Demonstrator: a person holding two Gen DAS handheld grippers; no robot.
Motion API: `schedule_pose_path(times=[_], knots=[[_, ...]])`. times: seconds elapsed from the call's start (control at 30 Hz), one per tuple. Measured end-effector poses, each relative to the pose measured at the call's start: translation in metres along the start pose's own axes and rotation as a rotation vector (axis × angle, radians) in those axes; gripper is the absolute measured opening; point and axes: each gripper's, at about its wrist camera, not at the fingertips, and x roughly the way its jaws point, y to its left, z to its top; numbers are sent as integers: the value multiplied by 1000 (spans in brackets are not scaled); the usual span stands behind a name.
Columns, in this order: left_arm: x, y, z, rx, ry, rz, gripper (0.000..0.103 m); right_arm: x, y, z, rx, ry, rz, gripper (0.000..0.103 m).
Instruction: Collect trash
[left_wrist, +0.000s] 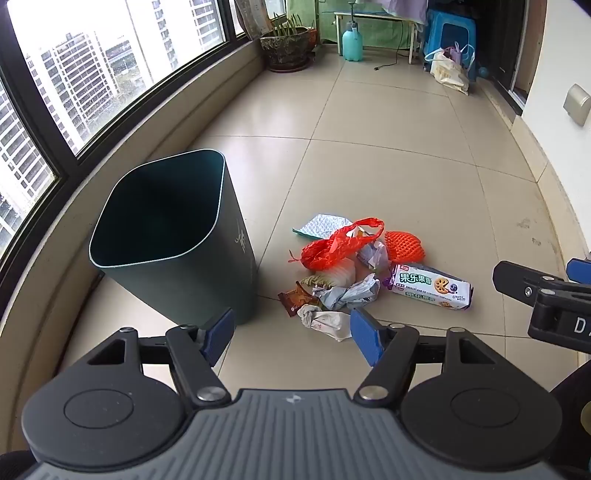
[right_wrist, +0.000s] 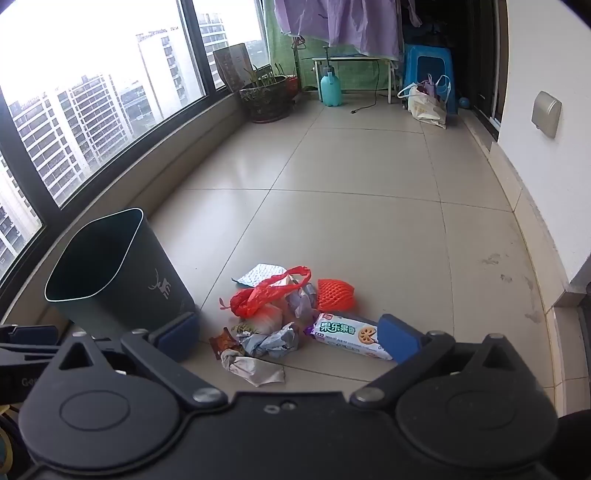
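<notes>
Grippers tilted down over floor (left_wrist: 369, 166), left gripper (left_wrist: 291, 338) open, empty, above crumpled tissue (left_wrist: 325, 320), right gripper (right_wrist: 288, 338) wide open, empty, near bin (left_wrist: 166, 236).

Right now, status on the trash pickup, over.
Both hand-held grippers open, empty: left, right. Trash pile on floor, untouched. Bin upright beside it, looks empty. Path clear.
</notes>
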Motion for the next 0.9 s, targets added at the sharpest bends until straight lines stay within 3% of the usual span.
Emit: schedule_pose_path(times=[0.9], knots=[[-8,-3,3,-5,-16,-2,69,7,14,-3,-74,28,-2,102]])
